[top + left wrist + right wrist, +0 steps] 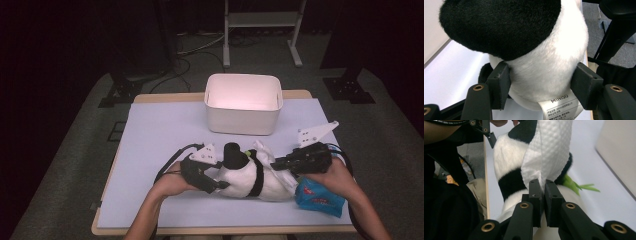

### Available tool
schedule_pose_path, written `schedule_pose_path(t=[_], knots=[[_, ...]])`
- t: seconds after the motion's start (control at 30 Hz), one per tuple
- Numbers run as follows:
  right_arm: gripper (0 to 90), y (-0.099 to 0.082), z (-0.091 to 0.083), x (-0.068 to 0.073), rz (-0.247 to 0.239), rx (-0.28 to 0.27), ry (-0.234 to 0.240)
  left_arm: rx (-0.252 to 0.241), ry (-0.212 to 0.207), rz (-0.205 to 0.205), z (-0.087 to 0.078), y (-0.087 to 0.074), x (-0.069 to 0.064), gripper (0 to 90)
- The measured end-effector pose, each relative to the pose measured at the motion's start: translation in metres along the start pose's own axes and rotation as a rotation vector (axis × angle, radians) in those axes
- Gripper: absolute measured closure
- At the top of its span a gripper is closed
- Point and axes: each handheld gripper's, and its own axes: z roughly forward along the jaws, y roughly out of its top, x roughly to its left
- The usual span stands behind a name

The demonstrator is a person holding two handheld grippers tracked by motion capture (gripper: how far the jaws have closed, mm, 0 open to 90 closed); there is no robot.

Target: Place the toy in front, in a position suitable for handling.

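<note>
A black-and-white plush panda [247, 179] lies on its side on the pale blue mat. My left gripper [216, 183] clamps its white body [544, 62] from both sides, the pads pressing into the fur just above a sewn-in paper label [560, 108]. A white embossed tissue [546, 152] drapes over the panda's upper side [264, 151]. My right gripper [543, 187] is shut on the tissue's lower end and comes in from the right [281, 164]. Green plush leaves [577, 186] stick out behind the toy.
A white rectangular bin [243, 120] stands open behind the panda at the mat's far edge. A blue tissue pack [319, 198] lies under the right hand near the front right. The table's front edge [220, 230] runs close below both forearms.
</note>
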Motion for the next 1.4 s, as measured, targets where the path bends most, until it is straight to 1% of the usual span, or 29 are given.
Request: schedule_pose_path(t=[0.07, 0.17, 0.23, 0.3, 0.37, 0.53, 0.63, 0.77, 0.8, 0.9, 0.97, 1.07, 1.17, 1.23, 1.33, 1.4], knots=[[84.2, -0.005, -0.007, 0.000, 0.008, -0.003, -0.017, -0.001, 0.001, -0.005, 0.000, -0.001, 0.000, 37.1], [84.2, -0.012, -0.015, -0.002, 0.023, 0.013, -0.042, -0.002, 0.000, -0.014, 0.000, -0.003, 0.001, 37.1], [84.2, -0.017, -0.017, -0.004, 0.038, 0.010, -0.044, -0.001, 0.000, -0.012, 0.000, -0.003, 0.002, 37.1], [84.2, -0.018, -0.016, -0.006, 0.041, 0.006, -0.043, -0.002, 0.002, -0.012, 0.000, -0.003, 0.002, 37.2], [84.2, -0.015, -0.014, -0.006, 0.037, 0.005, -0.040, 0.002, 0.005, -0.004, 0.000, -0.002, 0.001, 37.3], [84.2, -0.001, -0.001, -0.007, 0.021, 0.009, -0.029, 0.006, 0.010, 0.008, 0.000, 0.000, -0.001, 37.3], [84.1, 0.006, 0.009, -0.007, 0.010, 0.008, -0.009, 0.002, 0.011, 0.005, 0.000, 0.000, -0.002, 37.3], [84.2, 0.016, 0.023, -0.005, -0.007, 0.023, 0.016, 0.001, 0.013, 0.021, -0.001, 0.002, -0.003, 37.3], [84.2, 0.018, 0.027, -0.005, -0.012, 0.027, 0.023, 0.007, 0.015, 0.026, -0.001, 0.003, -0.003, 37.3], [84.2, 0.024, 0.035, -0.005, -0.017, 0.033, 0.037, 0.014, 0.018, 0.023, -0.001, 0.002, -0.003, 37.3], [84.2, 0.029, 0.037, -0.006, -0.019, 0.016, 0.047, 0.010, 0.018, 0.028, -0.001, 0.003, -0.004, 37.4], [84.2, 0.037, 0.039, -0.003, -0.033, -0.005, 0.052, 0.017, 0.021, 0.040, -0.001, 0.006, -0.004, 37.4], [84.2, 0.042, 0.040, -0.001, -0.045, -0.010, 0.053, 0.020, 0.026, 0.042, -0.002, 0.006, -0.004, 37.5], [84.2, 0.041, 0.039, -0.002, -0.040, -0.005, 0.054, 0.019, 0.026, 0.044, -0.002, 0.006, -0.004, 37.6], [84.2, 0.036, 0.037, -0.002, -0.036, 0.002, 0.054, 0.013, 0.026, 0.034, -0.001, 0.004, -0.004, 37.5], [84.1, 0.032, 0.035, -0.001, -0.036, 0.015, 0.049, 0.008, 0.027, 0.029, -0.001, 0.003, -0.003, 37.5]])
